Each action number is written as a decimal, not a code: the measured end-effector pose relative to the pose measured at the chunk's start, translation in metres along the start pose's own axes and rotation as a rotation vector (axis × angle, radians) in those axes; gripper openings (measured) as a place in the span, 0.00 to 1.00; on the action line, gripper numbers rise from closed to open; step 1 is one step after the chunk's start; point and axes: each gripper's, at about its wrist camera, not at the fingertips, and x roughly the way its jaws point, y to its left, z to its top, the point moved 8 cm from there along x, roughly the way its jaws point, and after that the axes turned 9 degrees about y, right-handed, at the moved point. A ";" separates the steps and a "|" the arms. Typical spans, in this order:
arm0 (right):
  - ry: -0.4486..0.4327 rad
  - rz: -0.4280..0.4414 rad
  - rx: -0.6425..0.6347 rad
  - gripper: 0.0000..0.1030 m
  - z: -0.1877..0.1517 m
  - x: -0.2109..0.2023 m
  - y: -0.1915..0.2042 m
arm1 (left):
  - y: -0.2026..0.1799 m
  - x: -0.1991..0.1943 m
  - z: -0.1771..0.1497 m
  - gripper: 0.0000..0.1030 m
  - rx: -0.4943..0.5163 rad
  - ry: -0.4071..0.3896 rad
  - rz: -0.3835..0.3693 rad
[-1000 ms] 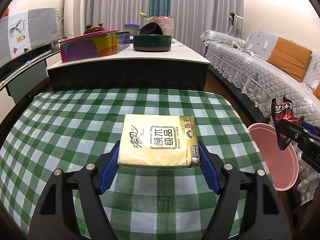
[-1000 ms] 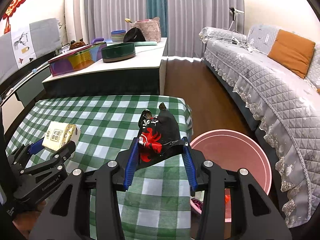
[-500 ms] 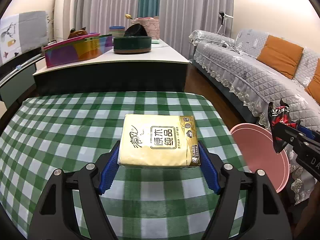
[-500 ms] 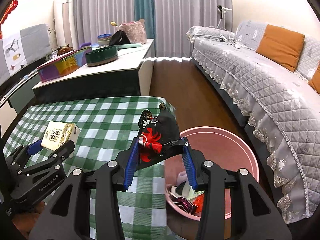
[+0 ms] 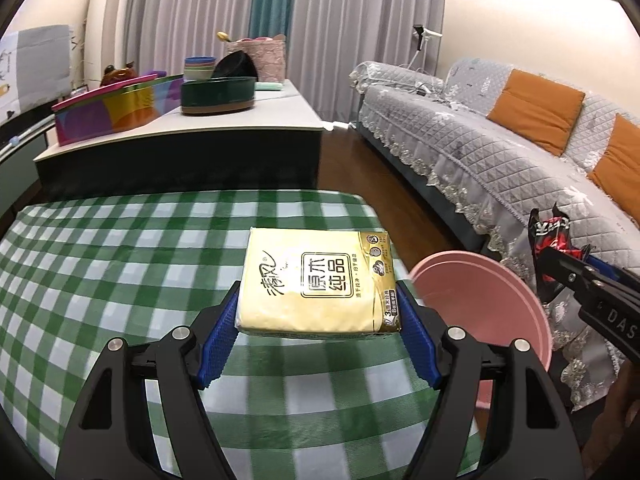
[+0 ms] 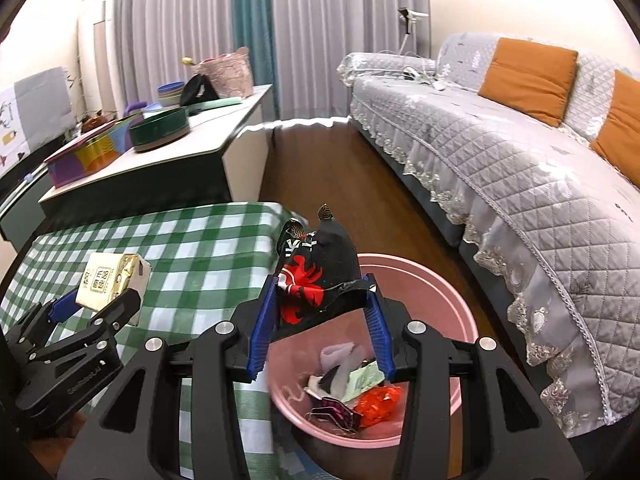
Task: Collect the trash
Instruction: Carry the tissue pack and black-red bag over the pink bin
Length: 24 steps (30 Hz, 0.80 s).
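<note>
Our left tool [image 5: 318, 320] clamps the tissue pack [image 5: 318, 282] above the checked worktop [image 5: 100, 264]; our right tool [image 6: 320, 320] grips the black wrapper [image 6: 320, 272] over the pink bin [image 6: 460, 320].

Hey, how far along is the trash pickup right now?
Done: scraps already lie in the pink bin. In hand: right gripper holds a black-red wrapper above it; left gripper holds a tissue pack over the table. Left: dropping both.

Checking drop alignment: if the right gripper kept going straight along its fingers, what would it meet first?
Probably the pink bin: the right gripper, shut on the black wrapper, points down toward its open mouth; depth is uncertain.
</note>
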 end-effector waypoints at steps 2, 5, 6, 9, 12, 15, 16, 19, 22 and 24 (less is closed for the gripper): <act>-0.002 -0.012 0.011 0.42 0.001 0.000 -0.008 | -0.008 0.001 0.001 0.68 0.007 -0.004 -0.017; -0.002 -0.033 0.029 0.42 0.001 0.003 -0.021 | -0.020 0.003 0.004 0.69 0.021 -0.007 -0.036; 0.000 -0.038 0.035 0.42 0.001 0.003 -0.025 | -0.023 0.004 0.004 0.69 0.024 -0.006 -0.043; -0.002 -0.055 0.060 0.42 0.001 0.004 -0.039 | -0.035 0.008 0.005 0.69 0.034 -0.004 -0.063; -0.004 -0.069 0.071 0.42 0.001 0.004 -0.048 | -0.044 0.010 0.006 0.69 0.039 -0.003 -0.081; 0.000 -0.086 0.088 0.42 0.001 0.005 -0.060 | -0.055 0.013 0.008 0.69 0.049 -0.007 -0.108; 0.002 -0.090 0.098 0.42 0.001 0.006 -0.064 | -0.060 0.013 0.010 0.69 0.055 -0.010 -0.117; 0.004 -0.103 0.107 0.42 0.000 0.007 -0.073 | -0.072 0.015 0.013 0.69 0.070 -0.014 -0.146; 0.014 -0.112 0.112 0.42 -0.003 0.010 -0.078 | -0.086 0.017 0.016 0.69 0.090 -0.012 -0.171; 0.024 -0.125 0.115 0.42 -0.007 0.014 -0.083 | -0.094 0.019 0.016 0.69 0.102 -0.012 -0.180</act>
